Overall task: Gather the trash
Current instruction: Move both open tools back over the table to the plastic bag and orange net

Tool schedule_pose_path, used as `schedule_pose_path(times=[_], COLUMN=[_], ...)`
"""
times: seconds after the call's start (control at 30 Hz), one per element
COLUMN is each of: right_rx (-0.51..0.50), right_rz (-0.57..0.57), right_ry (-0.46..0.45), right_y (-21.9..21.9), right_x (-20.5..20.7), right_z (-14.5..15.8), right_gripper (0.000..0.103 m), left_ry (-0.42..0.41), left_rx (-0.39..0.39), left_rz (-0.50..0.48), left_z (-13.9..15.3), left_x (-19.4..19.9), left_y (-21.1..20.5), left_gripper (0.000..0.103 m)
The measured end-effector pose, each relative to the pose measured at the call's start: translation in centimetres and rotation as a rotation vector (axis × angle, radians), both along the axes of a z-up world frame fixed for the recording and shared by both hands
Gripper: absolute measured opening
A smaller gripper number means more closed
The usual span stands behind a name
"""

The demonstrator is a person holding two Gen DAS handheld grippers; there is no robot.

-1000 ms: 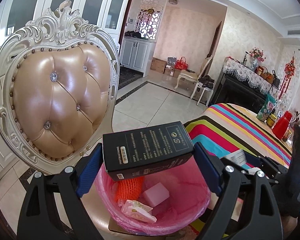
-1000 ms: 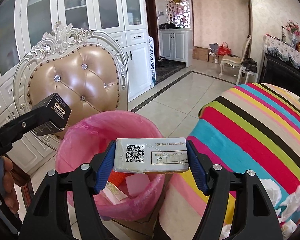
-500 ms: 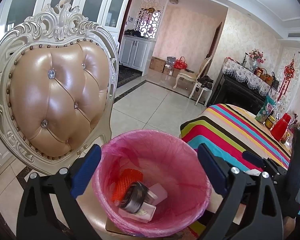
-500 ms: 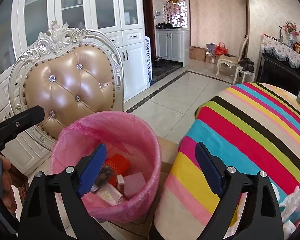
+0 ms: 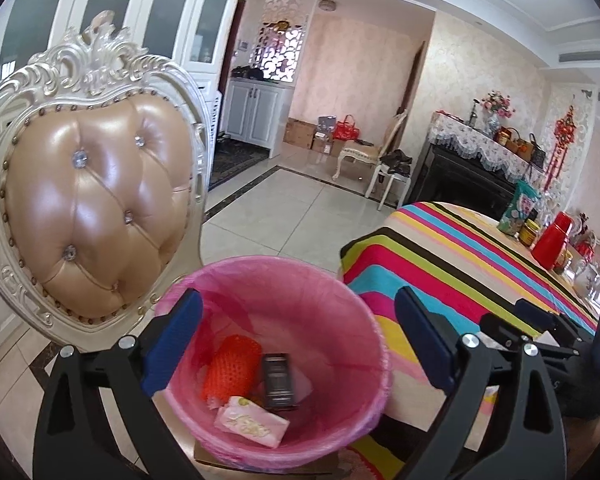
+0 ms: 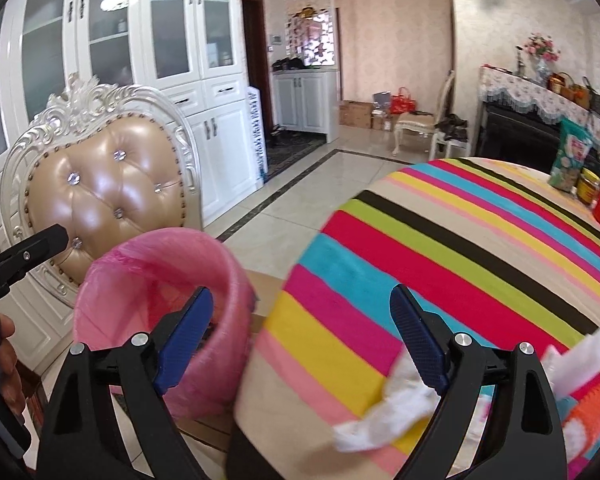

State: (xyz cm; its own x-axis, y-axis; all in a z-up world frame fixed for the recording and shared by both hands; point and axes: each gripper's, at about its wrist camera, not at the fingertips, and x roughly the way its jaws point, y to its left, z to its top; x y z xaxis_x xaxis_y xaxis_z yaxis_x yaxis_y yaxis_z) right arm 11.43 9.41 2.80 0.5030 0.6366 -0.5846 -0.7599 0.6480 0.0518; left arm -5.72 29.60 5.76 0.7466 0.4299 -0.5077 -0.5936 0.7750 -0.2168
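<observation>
A bin lined with a pink bag (image 5: 364,320) stands between a chair and the table; it also shows in the right wrist view (image 6: 228,276). Inside lie an orange foam net (image 5: 230,366), a black box (image 5: 278,380) and a pale pink packet (image 5: 252,426). My left gripper (image 5: 298,340) is open and empty above the bin. My right gripper (image 6: 302,338) is open and empty over the table's edge. Crumpled white tissue (image 6: 388,408) lies on the striped tablecloth (image 6: 440,260) by its right finger.
An ornate cream chair (image 5: 92,216) stands left of the bin. More tissue (image 6: 580,360) and an orange net (image 6: 592,404) lie at the table's right. A red thermos (image 5: 552,240) and jars stand far on the table. A cardboard box (image 6: 264,296) sits under the bin.
Both grippers opened and dropped their boxes into the bin, the black one from the left, the white one from the right. The right gripper has since swung right toward the table.
</observation>
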Motion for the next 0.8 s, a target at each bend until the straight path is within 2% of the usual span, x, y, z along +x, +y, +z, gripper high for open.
schedule_pose_path(times=[0.53, 0.8], right_rx=[0.009, 0.024], right_rz=[-0.225, -0.346], right_ry=[-0.057, -0.026], right_y=[-13.2, -19.1], right_x=[2.9, 5.0], right_z=[1.3, 0.3], right_gripper=[0.085, 0.085], left_ry=[-0.023, -0.006], left_rx=[0.035, 0.059], left_rz=[-0.171, -0.256], left_z=[0.0, -0.1], left_x=[5.8, 9.0], left_y=[-8.5, -12.4], left_gripper=[0.092, 0.09])
